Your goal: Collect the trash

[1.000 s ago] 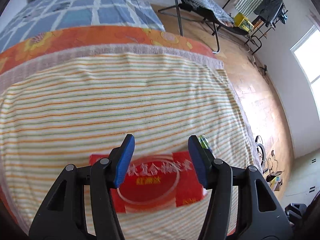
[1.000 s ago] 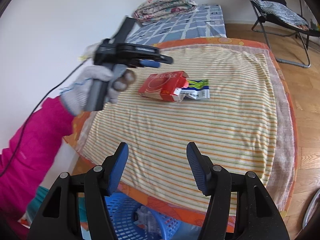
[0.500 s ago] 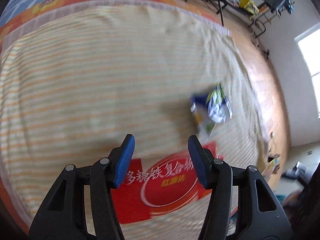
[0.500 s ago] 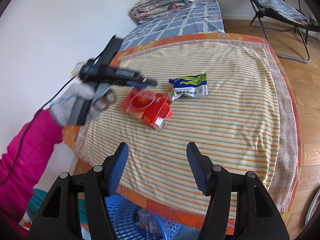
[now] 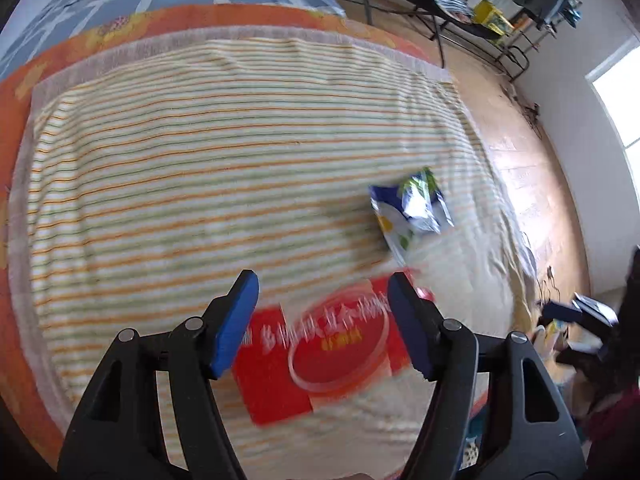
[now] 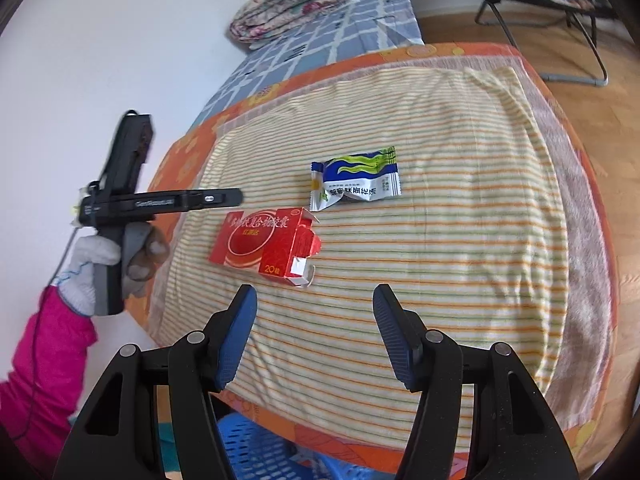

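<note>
Red box [image 6: 266, 245] – "20" printed on its corner – lies on the bed [image 6: 460, 240]; left hand-held gripper [image 5: 322, 312] just widened above it, right hand-held gripper [image 6: 314, 322] apart, empty.

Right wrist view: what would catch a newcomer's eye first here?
The red box with a torn-open end, lying on the striped blanket near its left edge, stands out most. Just beyond it lies a crumpled blue and white wrapper, apart from the box. The left gripper, held in a gloved hand, hovers over the box, its jaws having just opened wider with nothing gripped.
</note>
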{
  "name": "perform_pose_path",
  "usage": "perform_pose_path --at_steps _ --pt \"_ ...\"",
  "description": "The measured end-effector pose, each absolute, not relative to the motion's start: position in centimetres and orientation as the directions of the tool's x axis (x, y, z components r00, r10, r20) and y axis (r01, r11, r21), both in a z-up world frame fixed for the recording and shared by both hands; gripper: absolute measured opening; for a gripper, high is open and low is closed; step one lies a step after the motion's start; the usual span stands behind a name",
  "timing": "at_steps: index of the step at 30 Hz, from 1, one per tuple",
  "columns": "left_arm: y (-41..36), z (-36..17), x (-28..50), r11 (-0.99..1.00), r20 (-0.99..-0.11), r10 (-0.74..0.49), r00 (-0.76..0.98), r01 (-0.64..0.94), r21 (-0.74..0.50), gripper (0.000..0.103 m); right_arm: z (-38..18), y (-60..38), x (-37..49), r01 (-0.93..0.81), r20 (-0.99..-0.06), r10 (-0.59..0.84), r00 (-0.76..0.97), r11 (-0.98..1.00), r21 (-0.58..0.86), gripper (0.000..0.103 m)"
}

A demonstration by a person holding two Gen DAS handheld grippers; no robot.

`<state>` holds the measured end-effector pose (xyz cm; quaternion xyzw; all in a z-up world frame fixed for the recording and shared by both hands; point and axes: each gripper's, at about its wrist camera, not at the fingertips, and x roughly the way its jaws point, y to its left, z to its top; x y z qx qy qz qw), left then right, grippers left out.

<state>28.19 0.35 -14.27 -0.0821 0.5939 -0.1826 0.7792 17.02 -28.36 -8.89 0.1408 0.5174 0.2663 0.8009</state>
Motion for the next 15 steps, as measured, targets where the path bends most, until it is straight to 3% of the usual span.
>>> perform_pose_path --at_steps 5,11,15 --pt "1.1 -16.7 28.7 0.891 -0.880 -0.451 0.148 0.120 -0.437 0.069 -8.3 -28.2 16.6 -0.302 -0.756 0.555 0.345 0.829 0.471 0.060" --pt "1.4 -16.8 23.5 0.861 -0.861 -0.501 0.084 0.149 -0.486 0.069 -9.0 -28.4 17.3 -0.282 -0.759 0.565 0.324 0.823 0.492 0.060" --pt "0.1 -16.4 20.0 0.880 -0.886 -0.454 0.090 0.203 -0.430 0.069 -9.5 -28.5 18.7 -0.247 -0.752 0.577 0.320 0.817 0.521 0.060"
